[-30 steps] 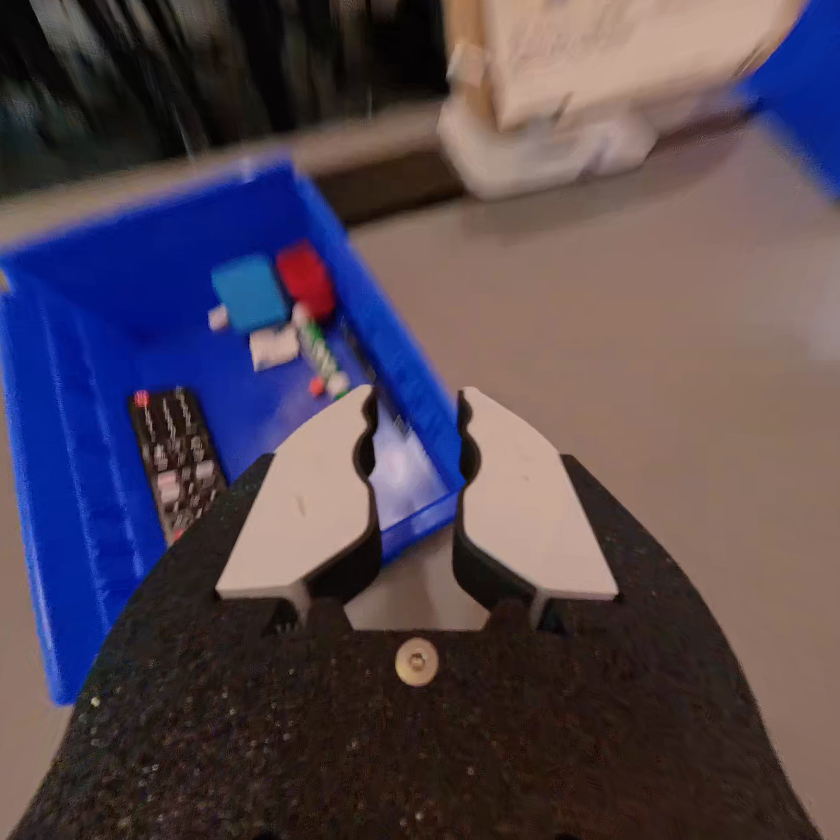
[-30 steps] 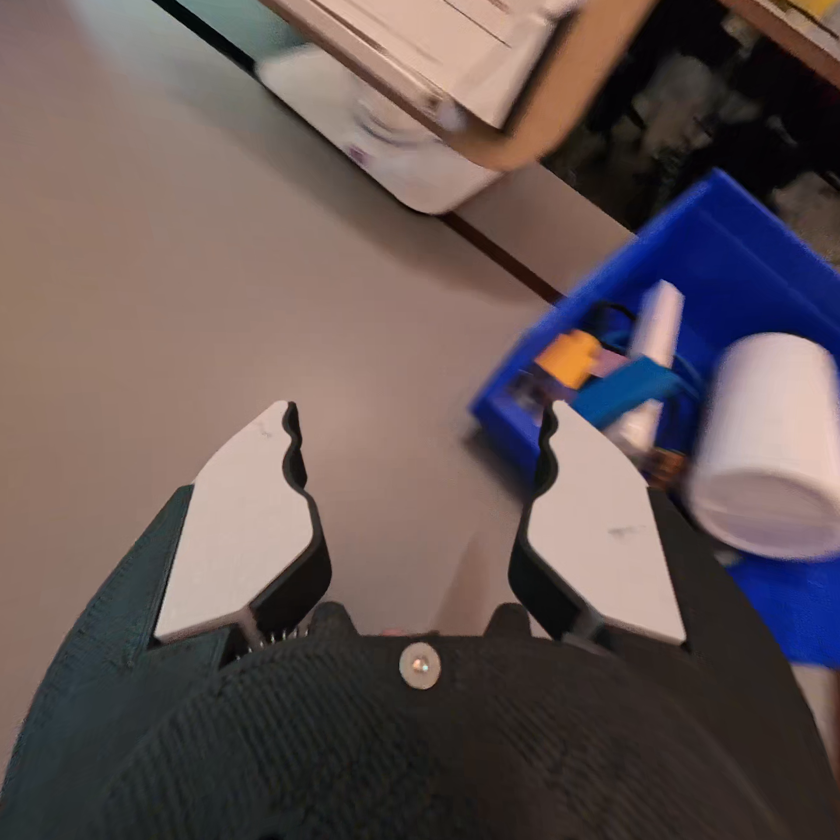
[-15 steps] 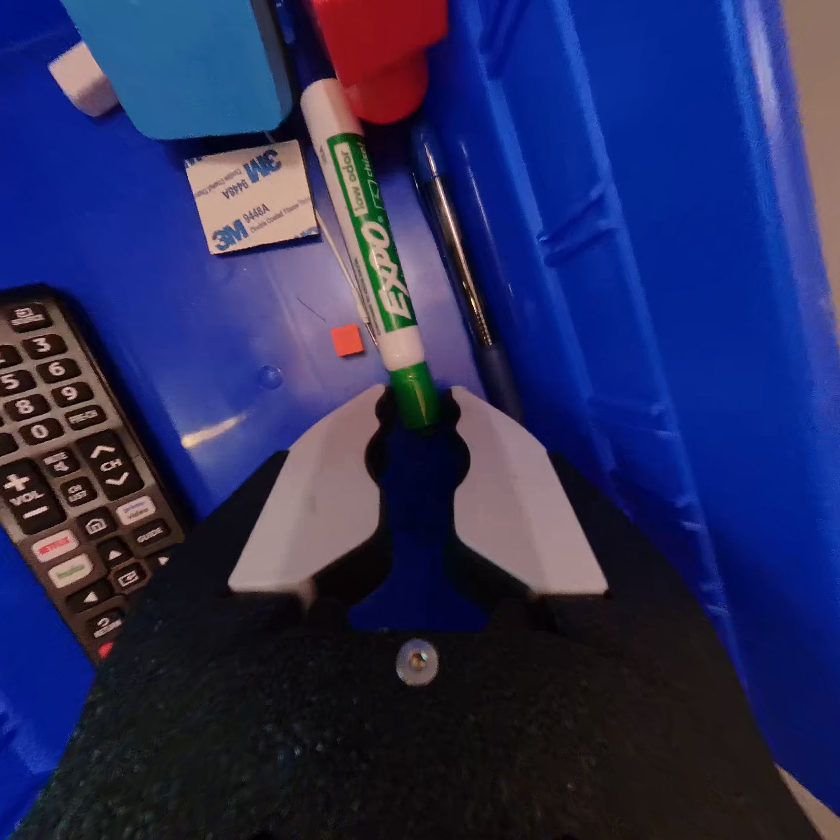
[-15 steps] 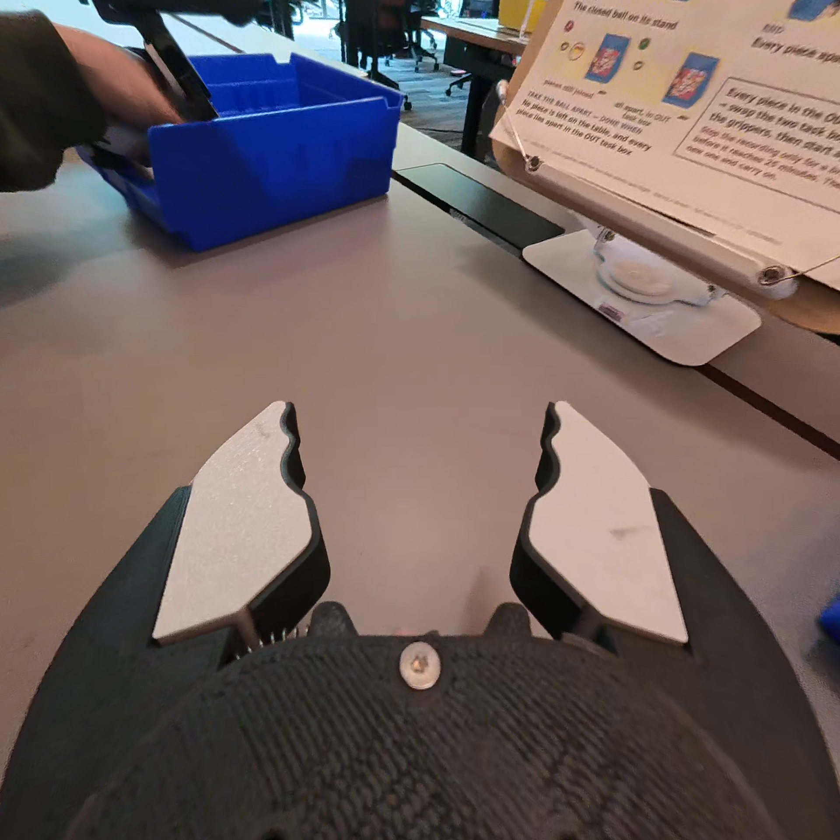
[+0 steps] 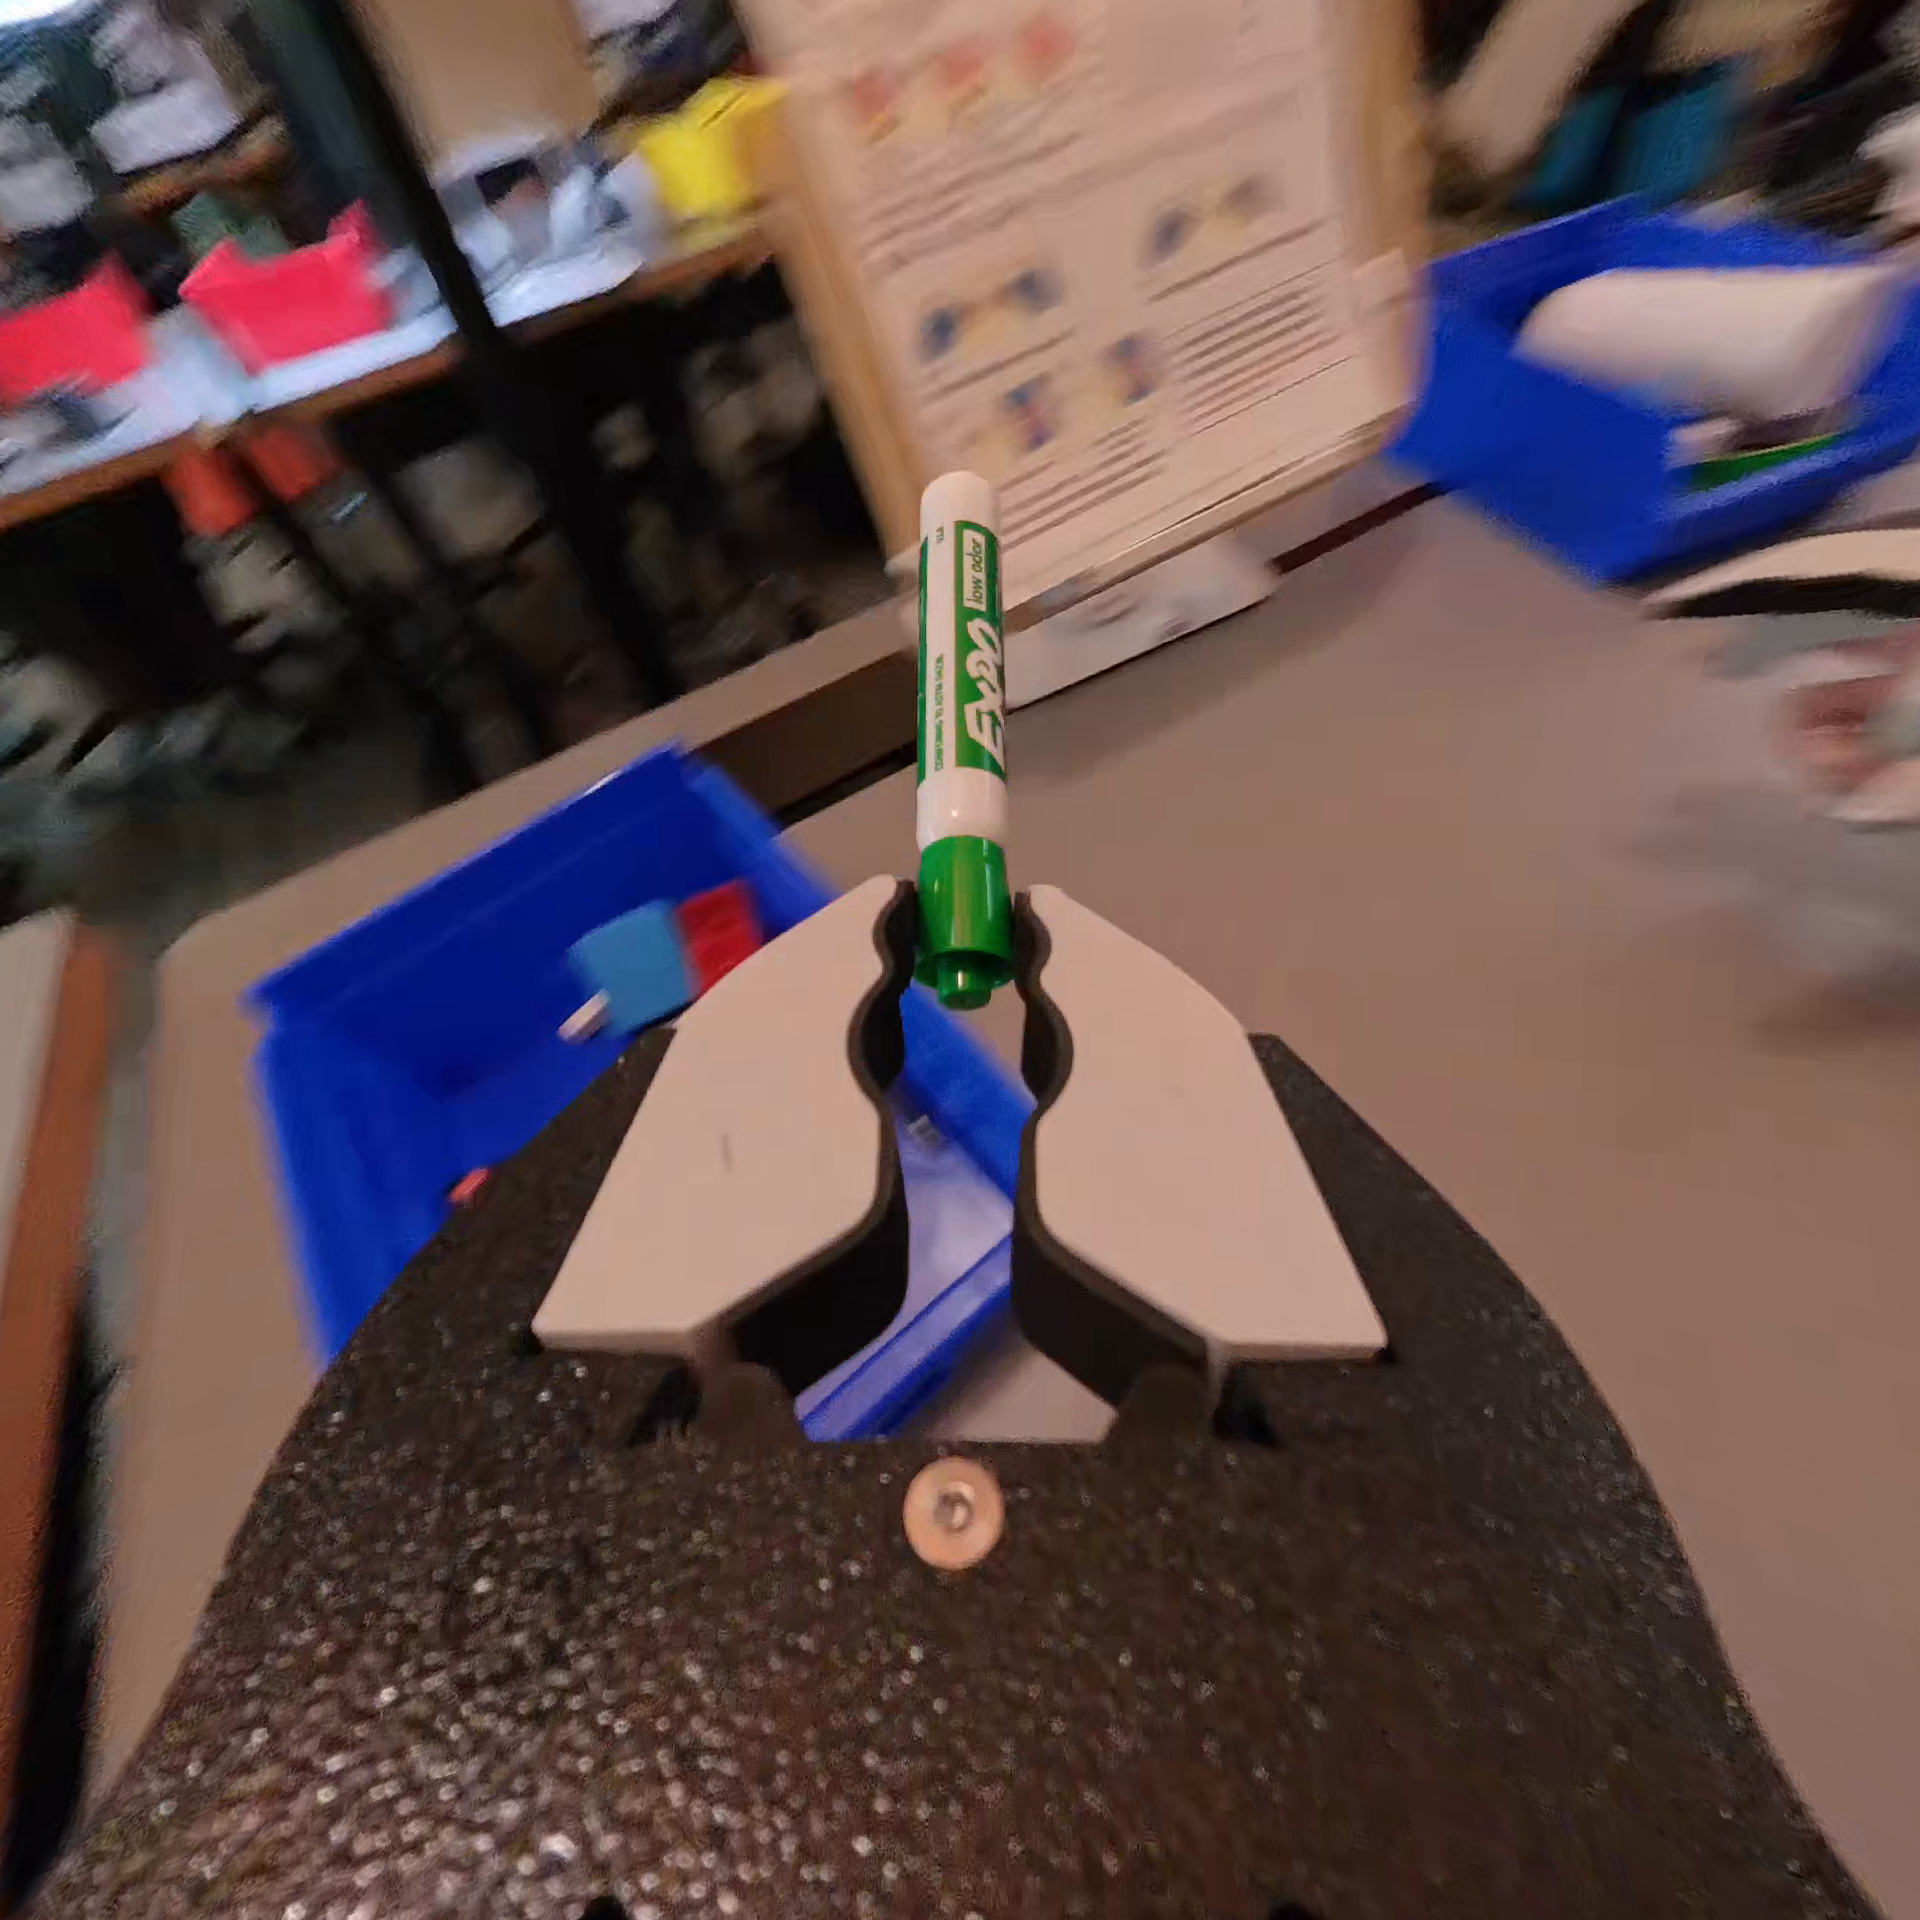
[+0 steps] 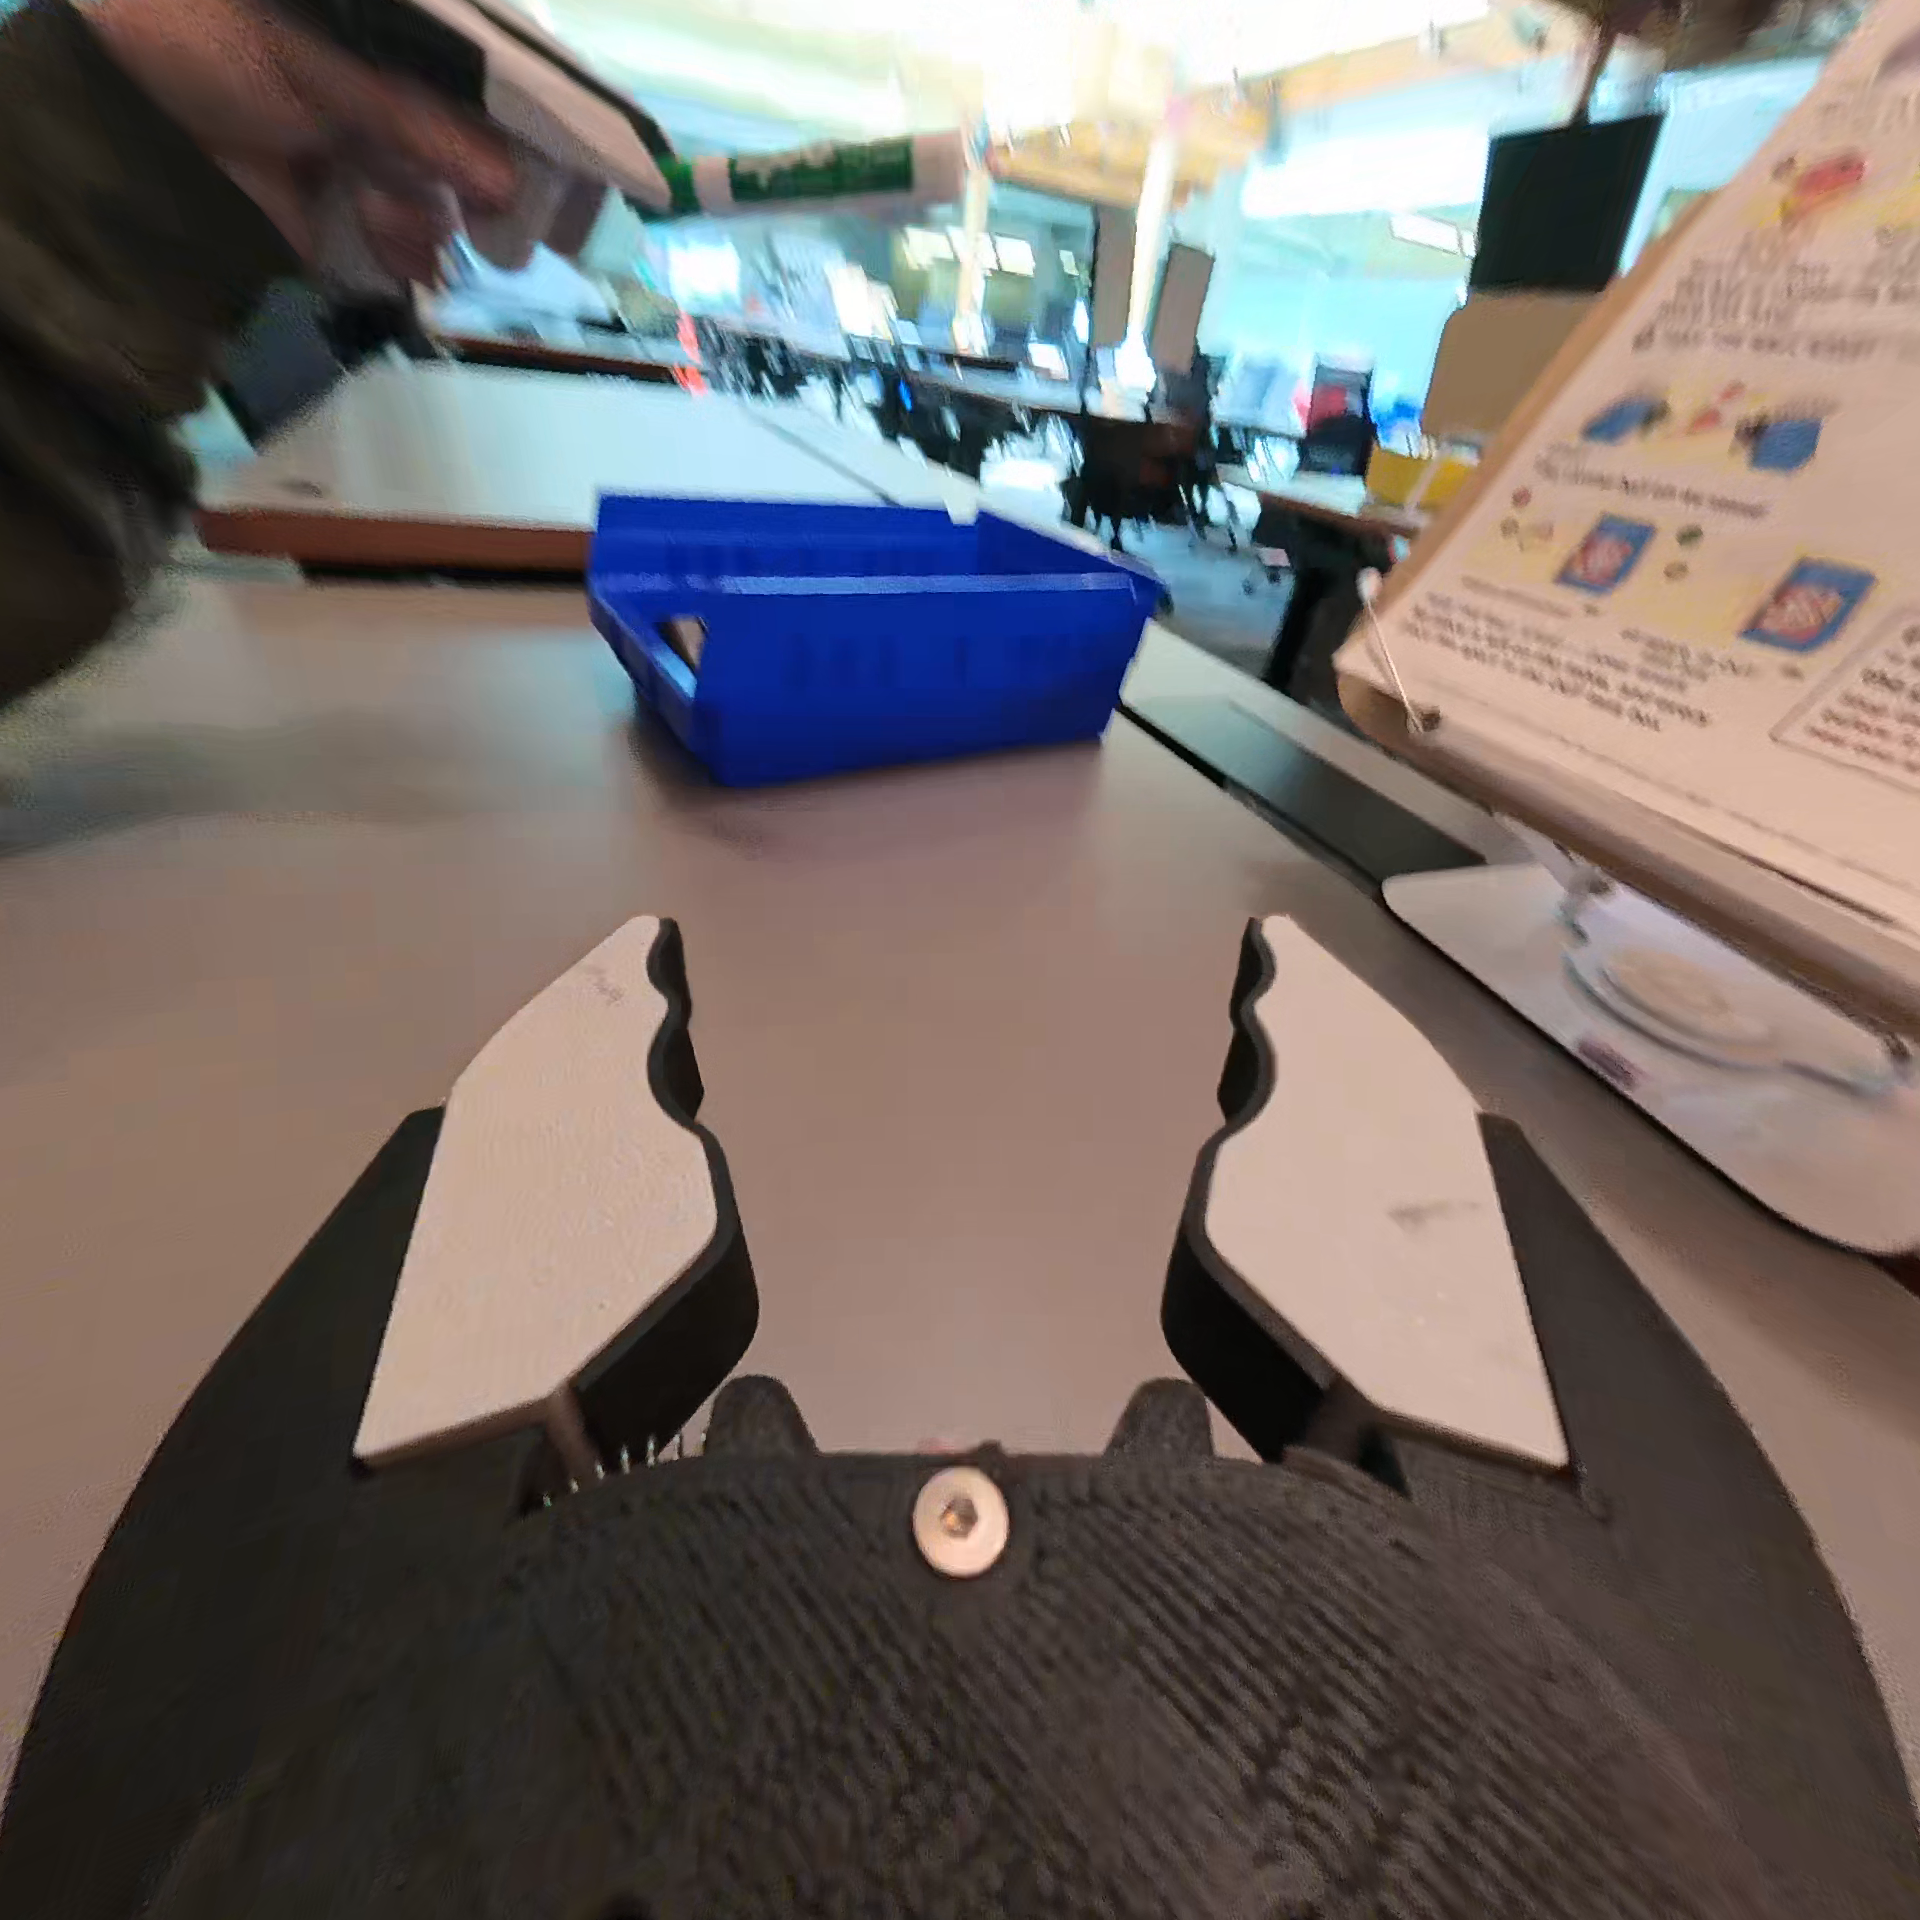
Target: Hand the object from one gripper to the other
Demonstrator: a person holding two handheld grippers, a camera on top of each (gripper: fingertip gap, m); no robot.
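In left wrist view: left gripper [image 5: 961,914] clamps marker [image 5: 960,675]; right gripper [image 6: 961,997] empty.

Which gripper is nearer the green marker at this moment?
Left. The left gripper is shut on the green marker at its cap end. The right gripper is open and empty above the table, the marker well ahead and higher.

Lab — storage shelves [image 5: 312,343], desk rows [image 6: 1039,384]
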